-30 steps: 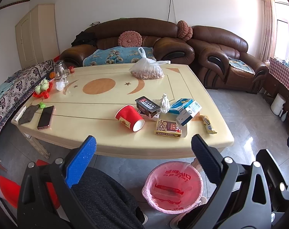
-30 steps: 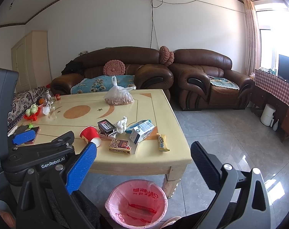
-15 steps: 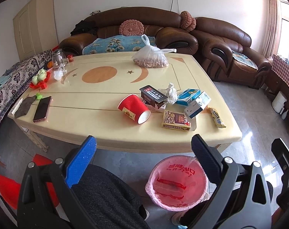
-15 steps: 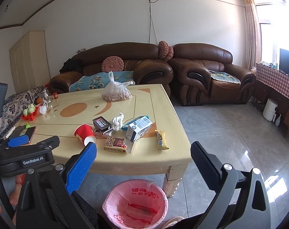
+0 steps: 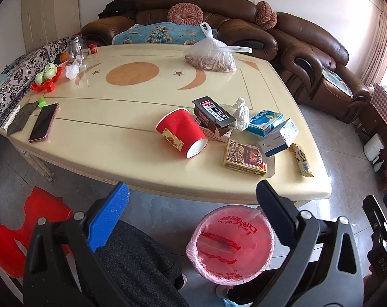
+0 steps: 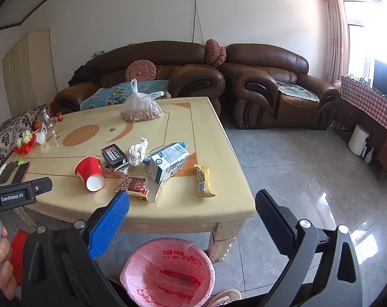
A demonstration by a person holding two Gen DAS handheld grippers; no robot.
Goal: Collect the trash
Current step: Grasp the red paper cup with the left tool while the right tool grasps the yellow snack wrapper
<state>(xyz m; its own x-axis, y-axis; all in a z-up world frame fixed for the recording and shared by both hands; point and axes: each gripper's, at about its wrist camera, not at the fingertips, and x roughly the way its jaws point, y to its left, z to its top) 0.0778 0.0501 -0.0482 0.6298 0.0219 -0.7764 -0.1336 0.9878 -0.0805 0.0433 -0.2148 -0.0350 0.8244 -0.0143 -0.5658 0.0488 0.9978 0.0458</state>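
Trash lies near the front right of the cream table point(image 5: 122, 138): a tipped red paper cup point(image 5: 181, 134) point(image 6: 89, 172), a black box point(image 5: 213, 112), a crumpled white wad point(image 5: 240, 113) point(image 6: 137, 151), a blue-and-white carton point(image 5: 279, 138) point(image 6: 168, 161), a flat patterned box point(image 5: 244, 157) point(image 6: 132, 186) and a yellow snack wrapper point(image 5: 302, 160) point(image 6: 203, 181). On the floor below the table edge stands a bin with a pink liner point(image 5: 230, 240) point(image 6: 168, 272). My left gripper point(image 5: 191, 212) and right gripper point(image 6: 192, 220) both hover open and empty, short of the table.
A phone point(image 5: 44, 122), a grey cloth, a red tray with green fruit point(image 5: 46, 76), a glass jar and a plastic bag of nuts point(image 5: 211, 56) sit farther back. Brown leather sofas point(image 6: 270, 87) stand behind. A red stool point(image 5: 19, 232) is at the lower left.
Both grippers have moved closer to the table and tilted down, so the trash and the bin look larger. Nothing on the table has moved; both stay open.
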